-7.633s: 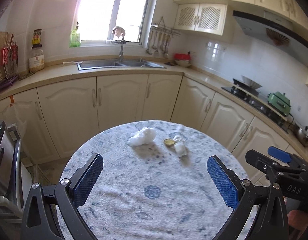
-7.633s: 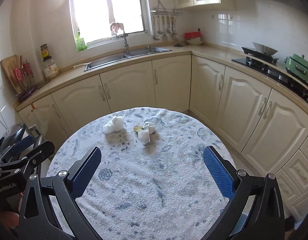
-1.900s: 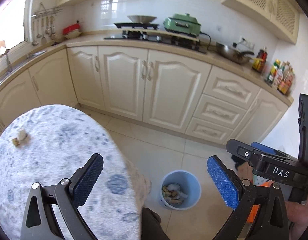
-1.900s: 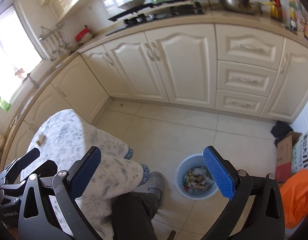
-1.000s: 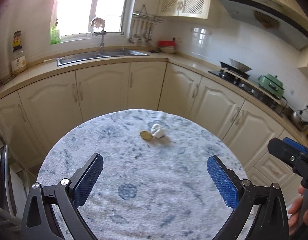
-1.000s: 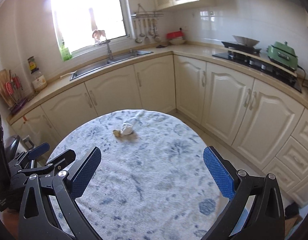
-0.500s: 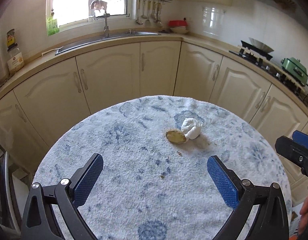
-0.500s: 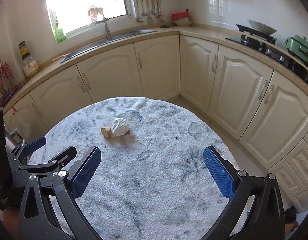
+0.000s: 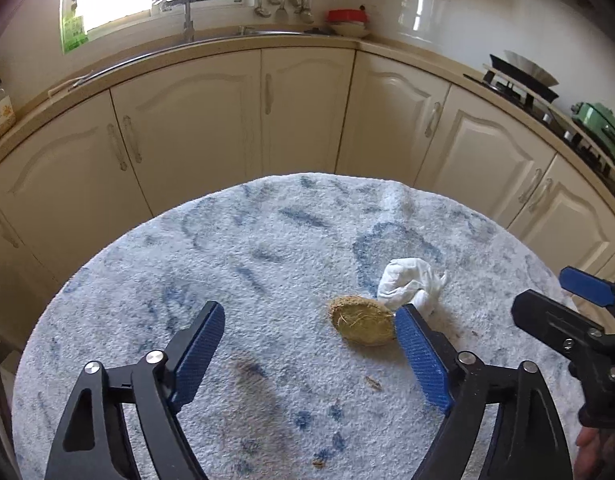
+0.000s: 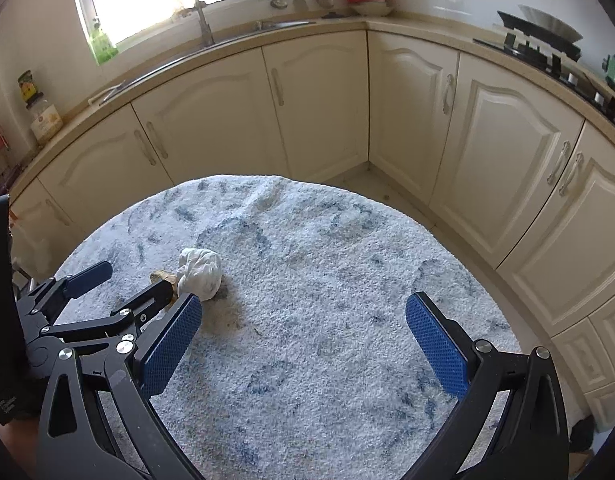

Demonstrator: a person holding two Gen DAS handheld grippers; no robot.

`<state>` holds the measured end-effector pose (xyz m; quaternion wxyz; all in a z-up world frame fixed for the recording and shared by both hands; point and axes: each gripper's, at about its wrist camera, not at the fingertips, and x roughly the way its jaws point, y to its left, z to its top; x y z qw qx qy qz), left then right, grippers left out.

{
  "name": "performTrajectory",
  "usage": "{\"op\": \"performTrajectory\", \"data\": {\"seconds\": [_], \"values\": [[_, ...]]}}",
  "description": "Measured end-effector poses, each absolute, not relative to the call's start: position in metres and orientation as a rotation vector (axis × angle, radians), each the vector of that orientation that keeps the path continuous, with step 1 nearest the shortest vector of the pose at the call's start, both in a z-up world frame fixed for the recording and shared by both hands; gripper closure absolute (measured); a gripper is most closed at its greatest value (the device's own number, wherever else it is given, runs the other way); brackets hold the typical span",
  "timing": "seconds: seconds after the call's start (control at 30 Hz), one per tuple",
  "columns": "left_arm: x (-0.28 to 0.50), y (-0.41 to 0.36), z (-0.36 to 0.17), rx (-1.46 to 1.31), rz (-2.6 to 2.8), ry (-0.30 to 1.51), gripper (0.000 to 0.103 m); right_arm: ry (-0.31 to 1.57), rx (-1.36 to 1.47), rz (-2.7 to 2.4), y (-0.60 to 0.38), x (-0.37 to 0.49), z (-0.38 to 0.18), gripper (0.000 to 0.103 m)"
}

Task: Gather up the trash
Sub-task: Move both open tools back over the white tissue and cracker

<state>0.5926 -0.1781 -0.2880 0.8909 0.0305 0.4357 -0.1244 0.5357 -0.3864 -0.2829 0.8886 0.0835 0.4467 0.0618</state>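
On the round table's blue-and-white cloth [image 9: 267, 240] lie a brown oval husk [image 9: 361, 325] and a crumpled white tissue [image 9: 411, 284], touching each other. My left gripper [image 9: 307, 316] hangs low over the cloth with its jaws closing. The husk sits between them, close against the right pad, and the left pad is still far from it. In the right wrist view the tissue [image 10: 201, 268] shows clearly, and the husk [image 10: 163, 278] is half hidden behind the left gripper [image 10: 123, 284]. My right gripper [image 10: 303, 304] stands open over bare cloth, to the right of the tissue.
Small brown crumbs [image 9: 373, 382] and a dark stain [image 9: 247, 368] mark the cloth near the left gripper. Cream cabinets [image 9: 187, 132] curve behind the table, with a sink [image 9: 211, 36] under the window and a stove [image 10: 547, 44] on the right. Floor [image 10: 359, 184] shows beyond the table's far edge.
Both grippers have come forward and down toward the husk and tissue, which now look much larger. The left jaws have narrowed around the husk. The right jaws stay wide.
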Motion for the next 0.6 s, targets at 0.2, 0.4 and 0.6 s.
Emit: {"op": "performTrajectory", "data": {"seconds": [0.2, 0.4, 0.6], "values": [[0.615, -0.184, -0.296, 0.034, -0.326, 0.919, 0.042, 0.931, 0.182, 0.137, -0.381, 0.543, -0.286, 0.000], [0.629, -0.190, -0.300, 0.002, -0.412, 0.919, 0.073, 0.929, 0.194, 0.131, -0.381, 0.544, -0.286, 0.000], [0.635, -0.175, -0.298, -0.048, -0.415, 0.917, 0.082, 0.932, 0.195, 0.133, -0.380, 0.545, -0.286, 0.000]]}}
